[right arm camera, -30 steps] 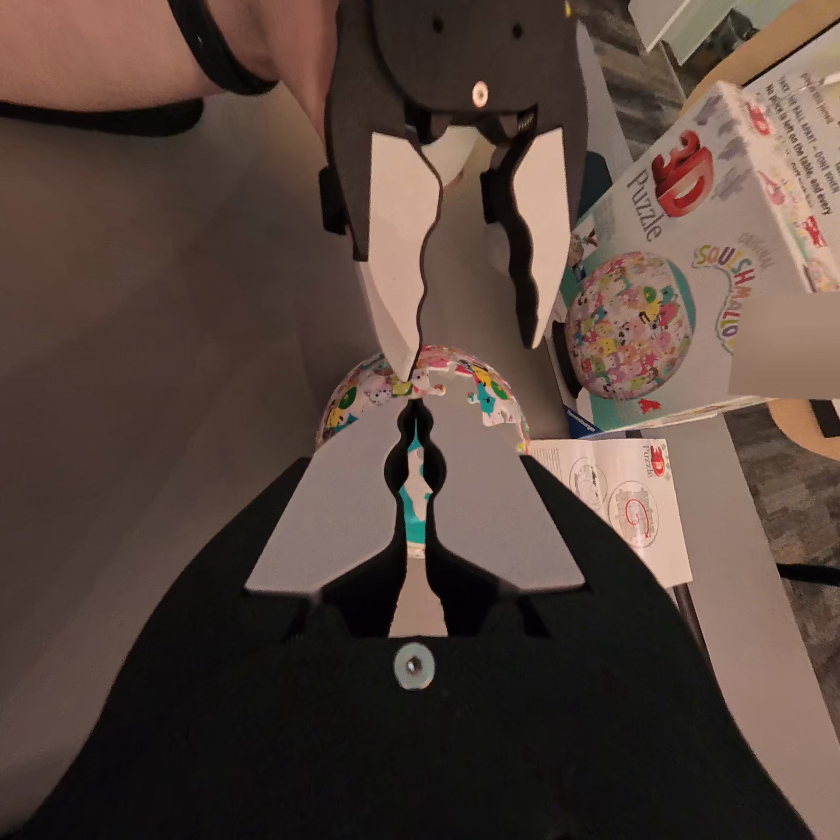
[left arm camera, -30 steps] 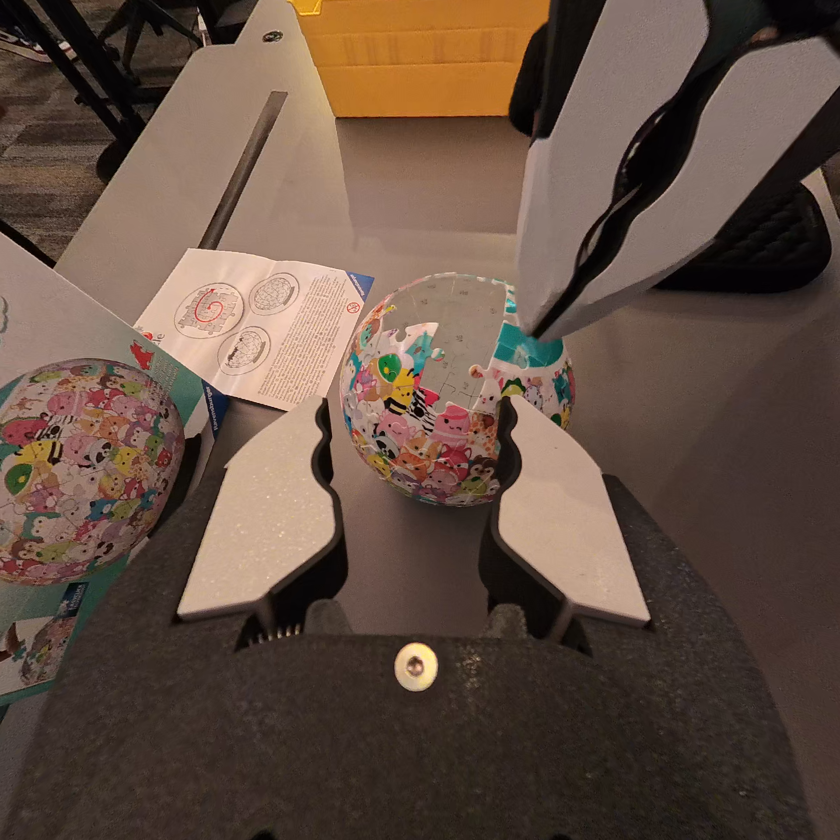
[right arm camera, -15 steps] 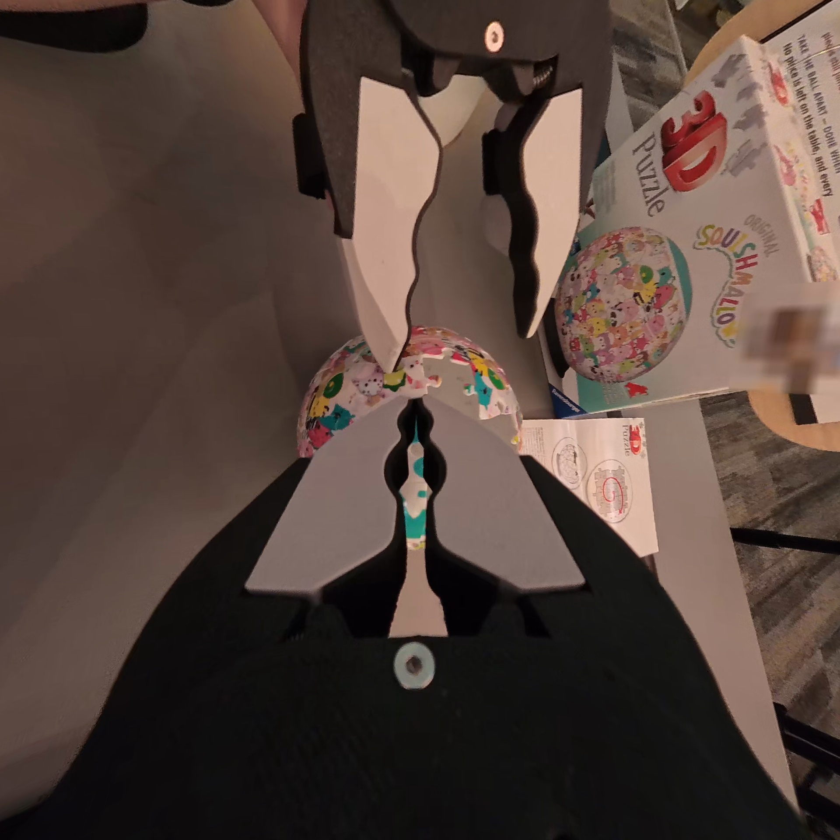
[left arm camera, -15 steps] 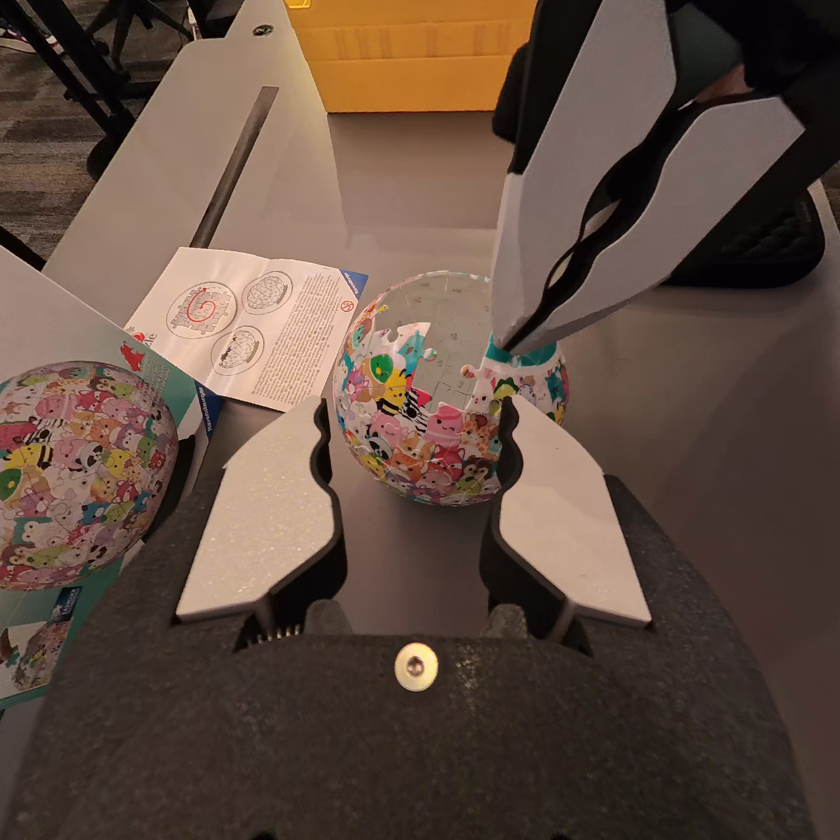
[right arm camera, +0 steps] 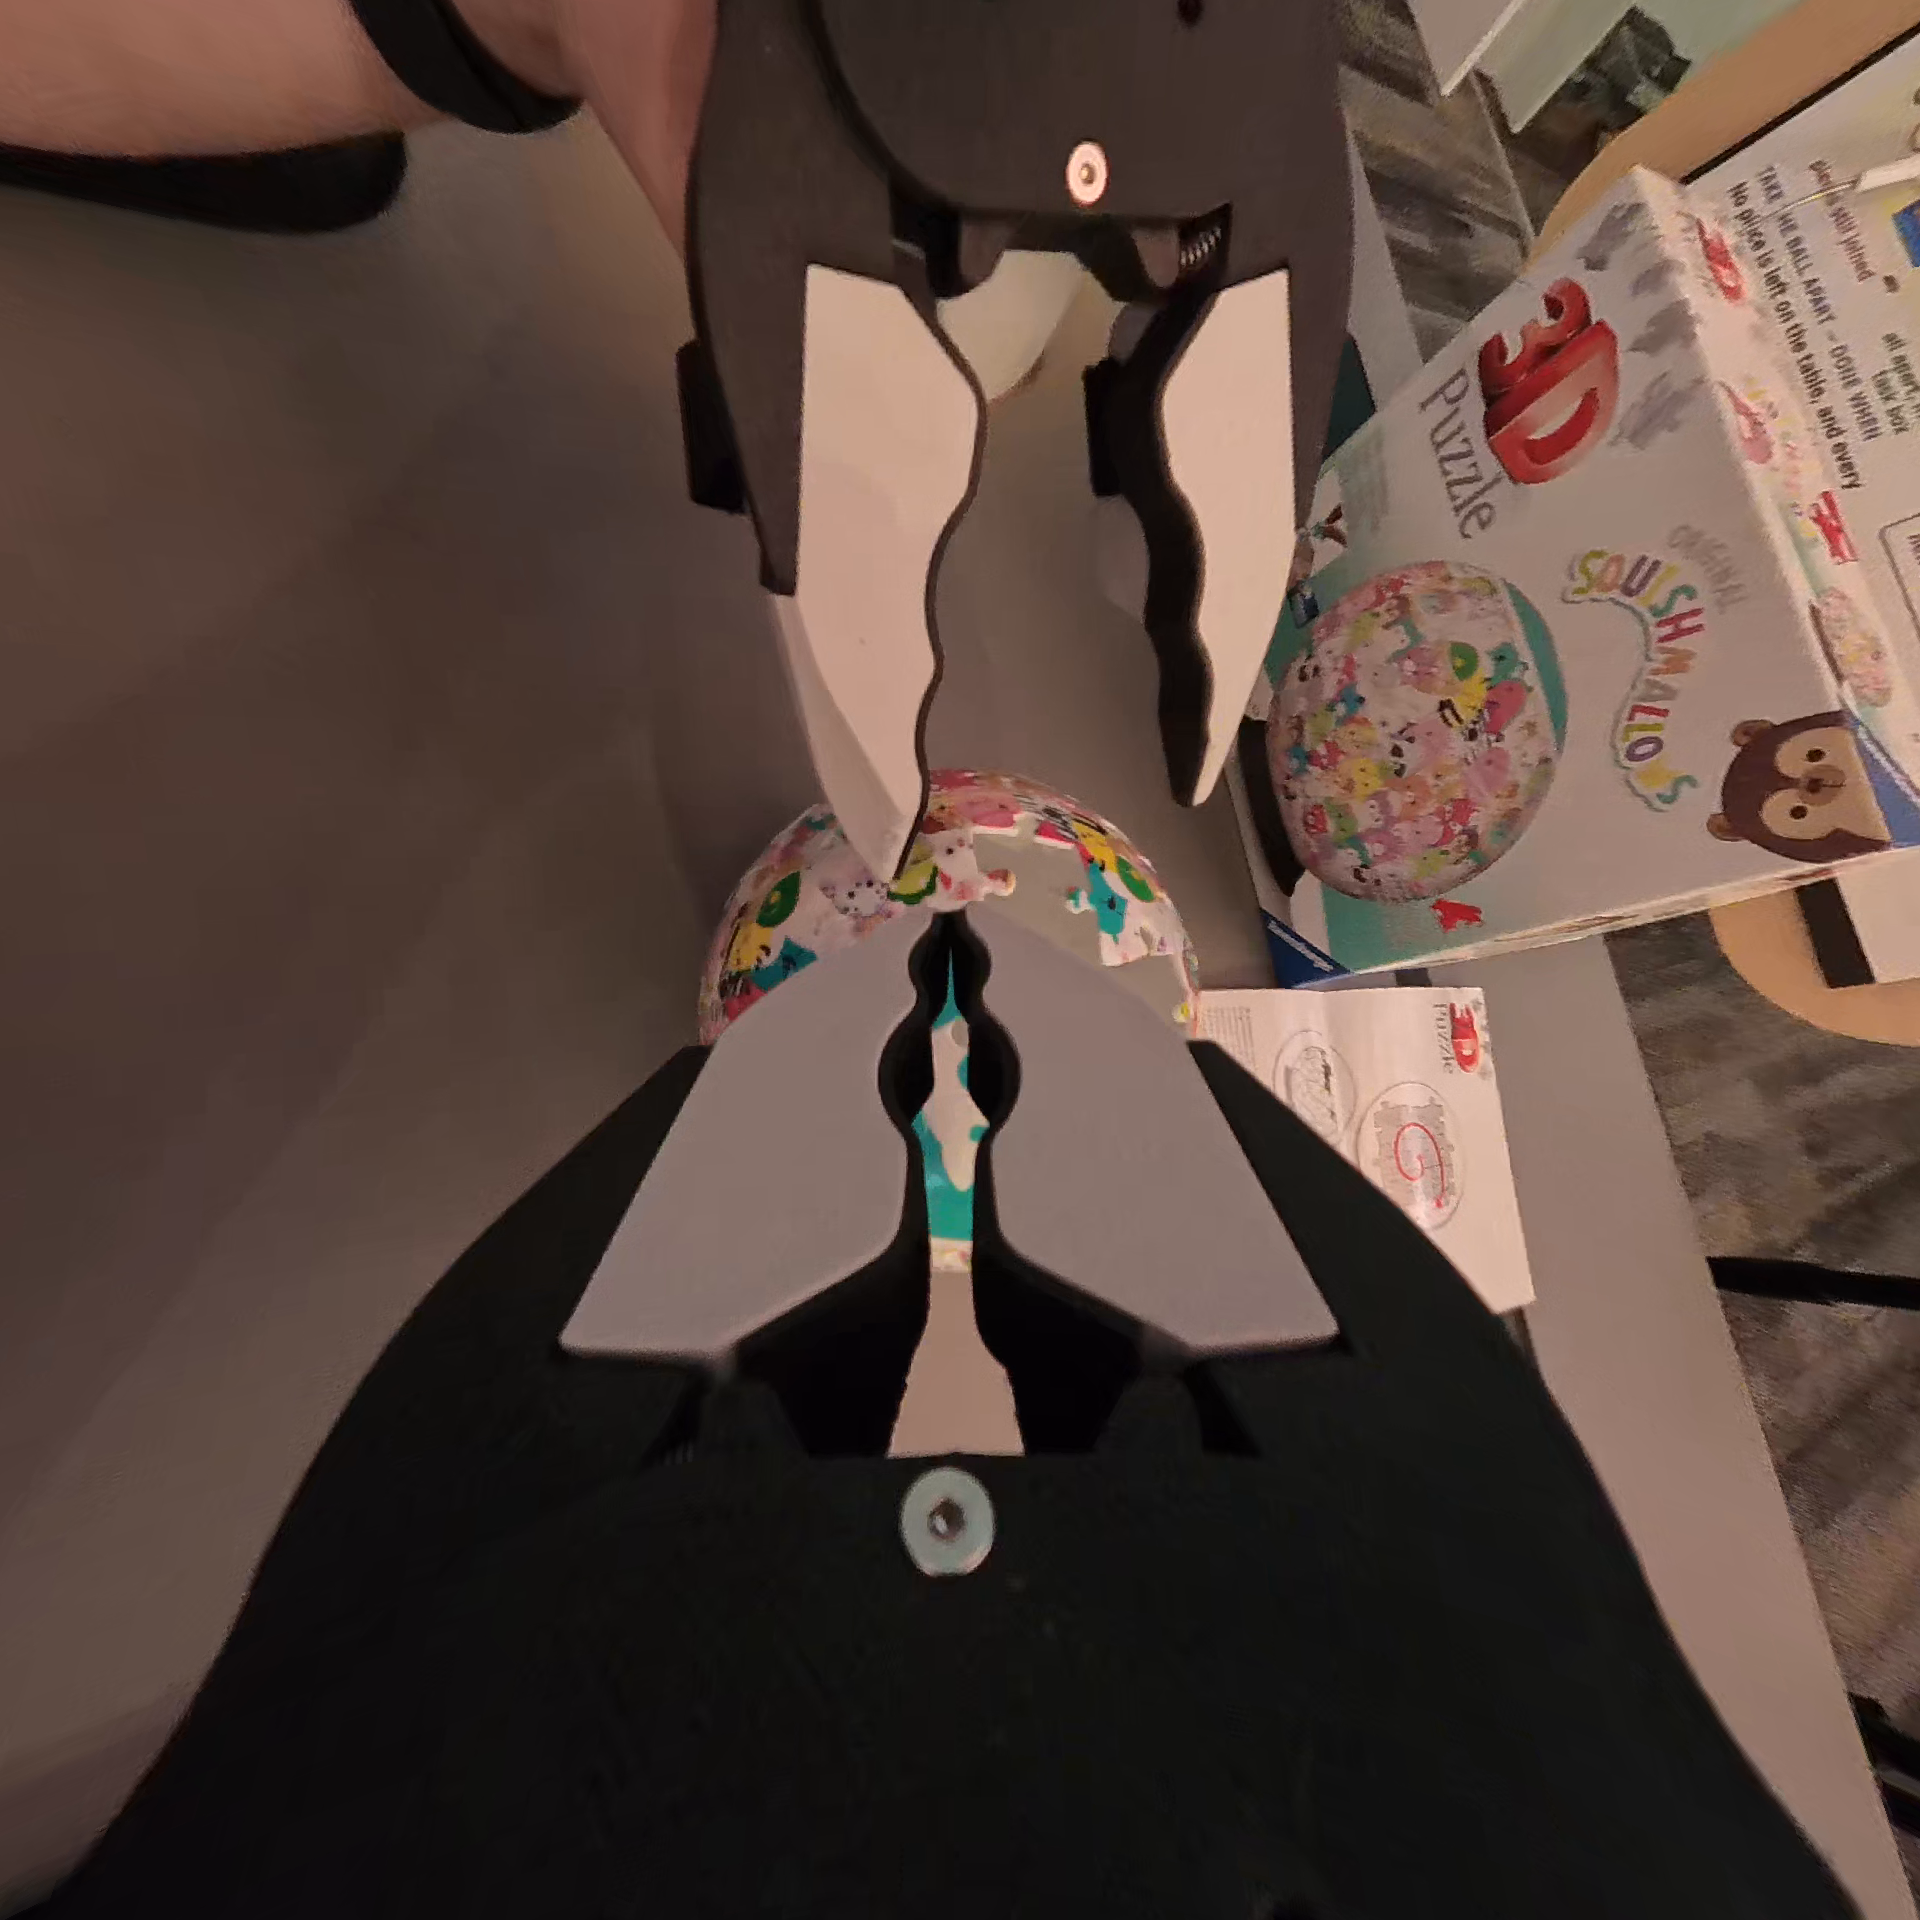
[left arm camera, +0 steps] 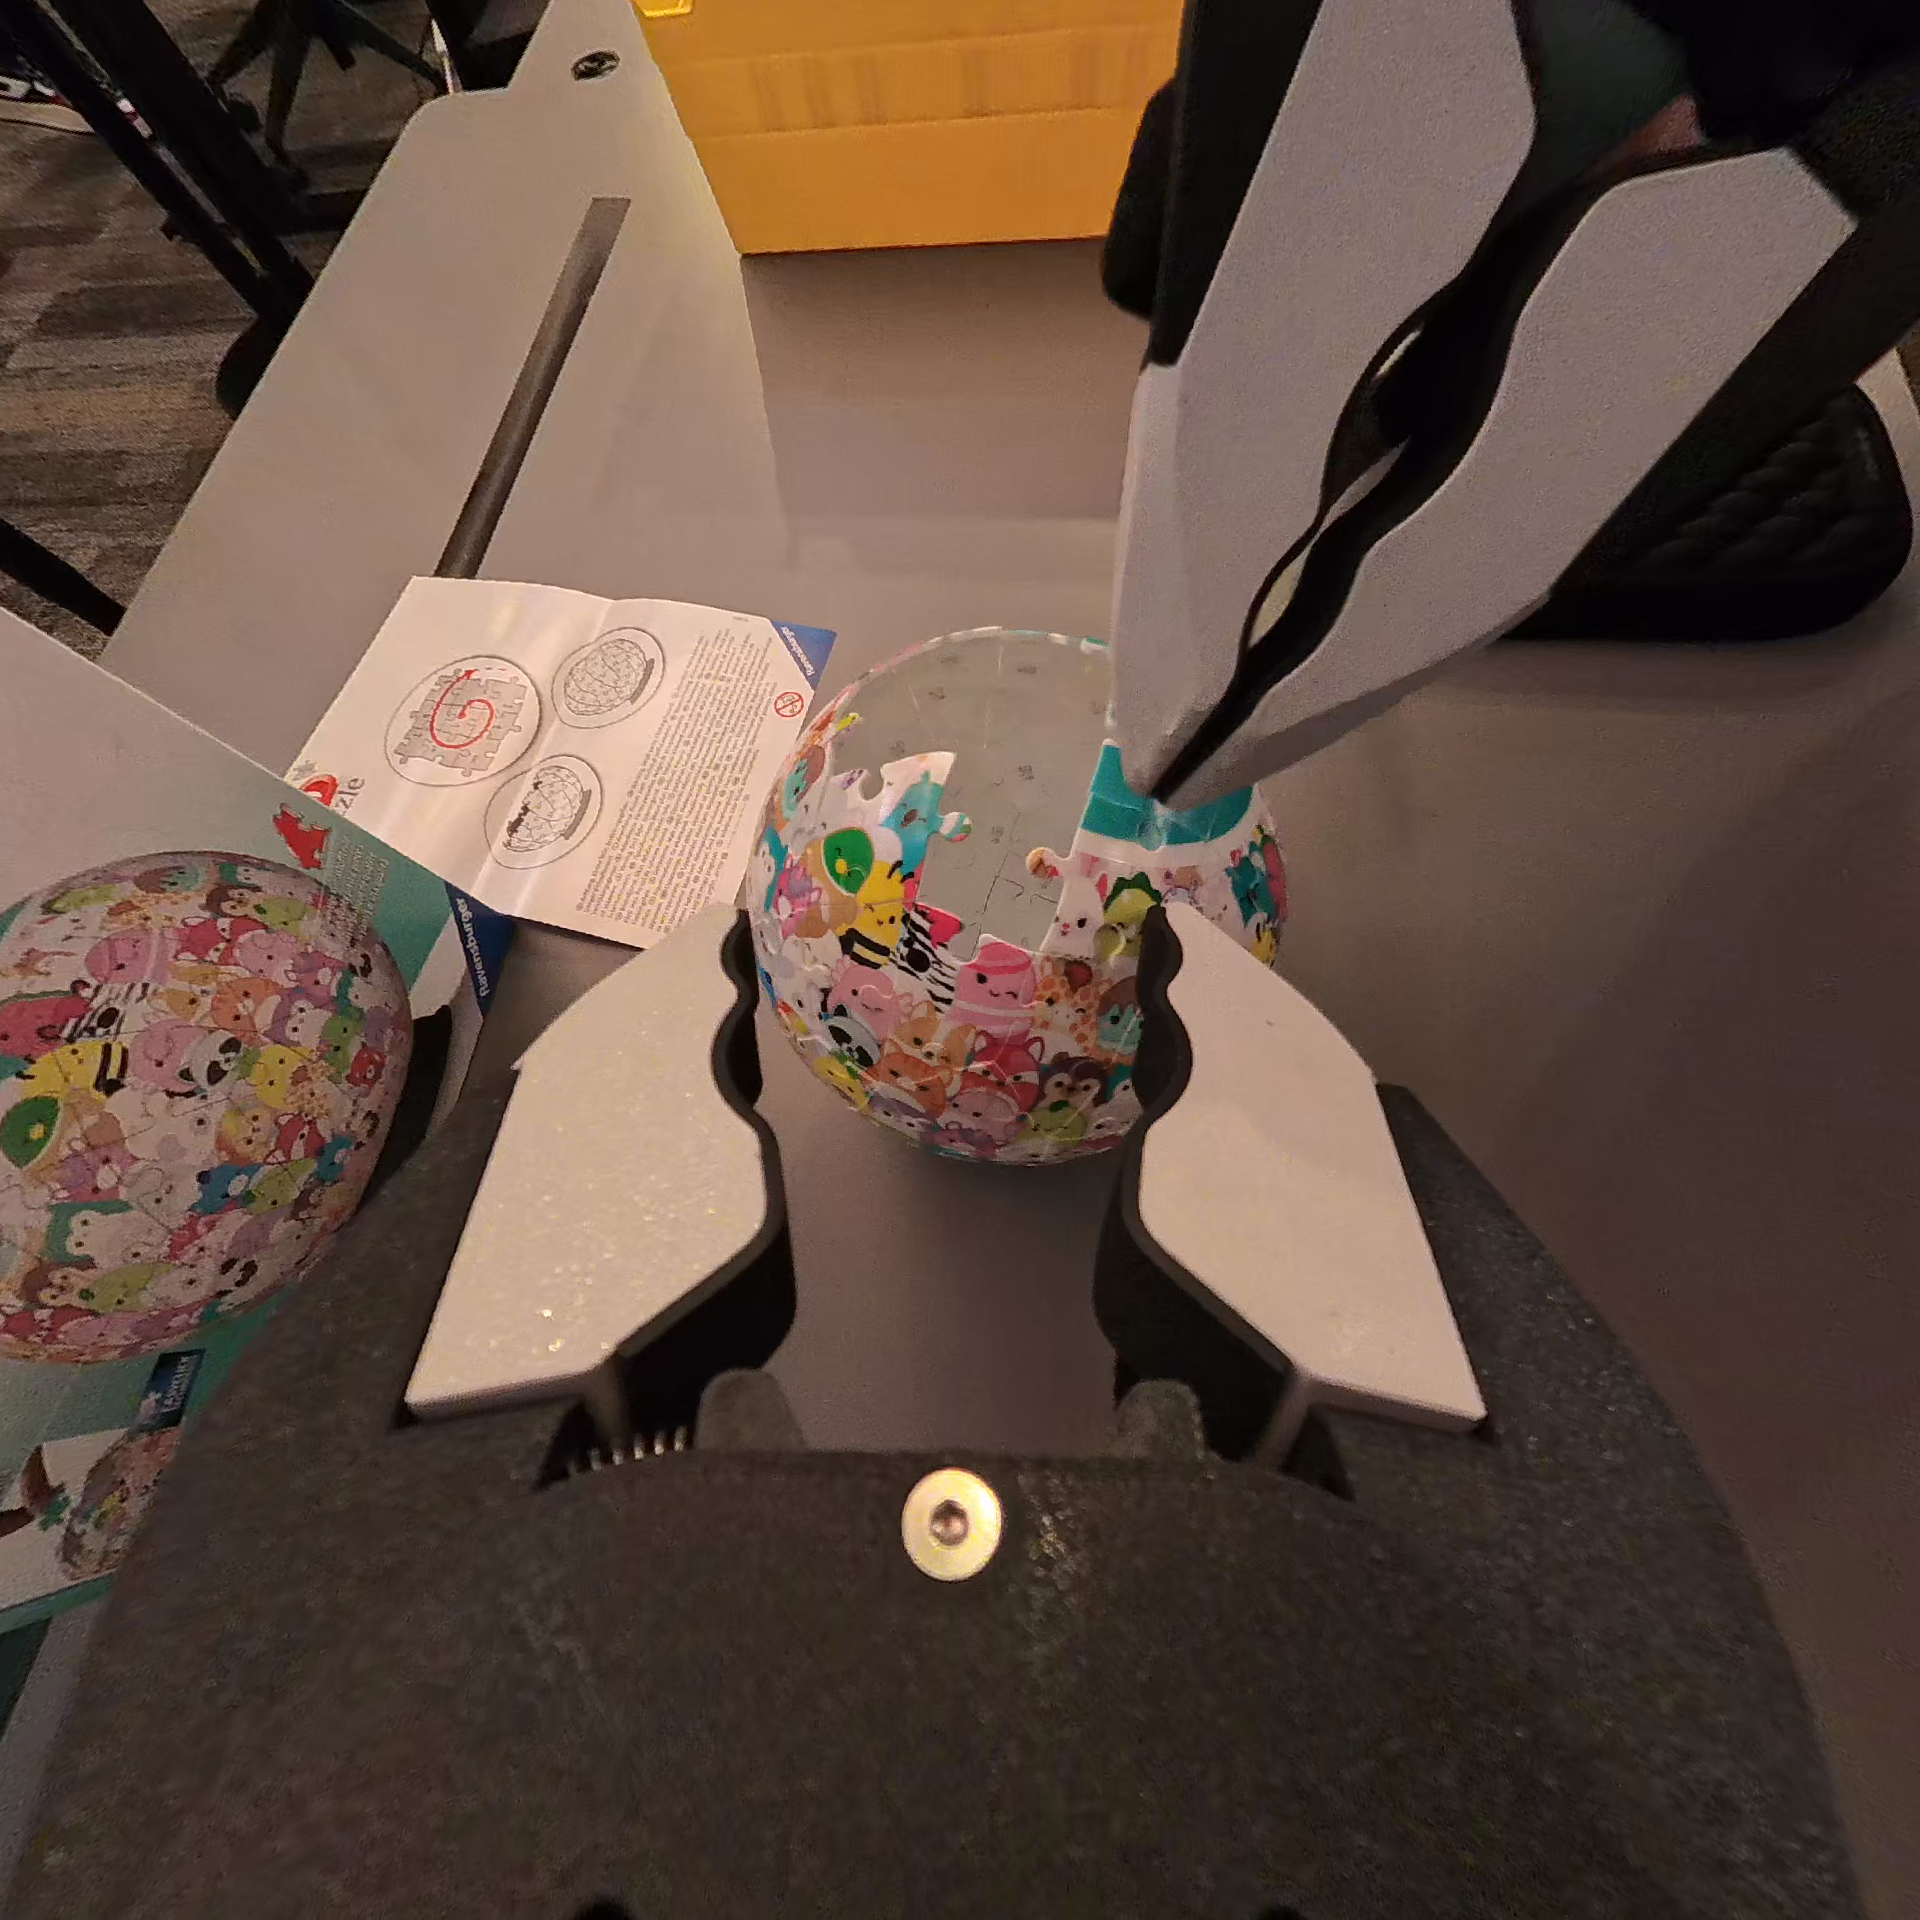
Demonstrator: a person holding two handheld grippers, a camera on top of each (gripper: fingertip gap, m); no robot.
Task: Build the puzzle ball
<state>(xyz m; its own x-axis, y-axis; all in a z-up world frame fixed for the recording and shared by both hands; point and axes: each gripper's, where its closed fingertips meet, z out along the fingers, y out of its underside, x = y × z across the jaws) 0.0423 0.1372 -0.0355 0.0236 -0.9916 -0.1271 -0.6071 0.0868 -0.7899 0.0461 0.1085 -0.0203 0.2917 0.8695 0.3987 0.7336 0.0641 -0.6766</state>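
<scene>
Fingers of your right gripper (left arm camera: 1164, 790) pinch a teal piece (left arm camera: 1127, 810) onto the puzzle ball (left arm camera: 1013, 935) rim at two o'clock; your left gripper (left arm camera: 940, 966), spread, brackets the ball to steady it.

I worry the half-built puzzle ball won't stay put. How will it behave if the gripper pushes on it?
The puzzle ball rests on its curved bottom on the table, so it would probably roll. Its open top shows a thin hollow shell, so it is likely light and may flex or pop apart.
</scene>
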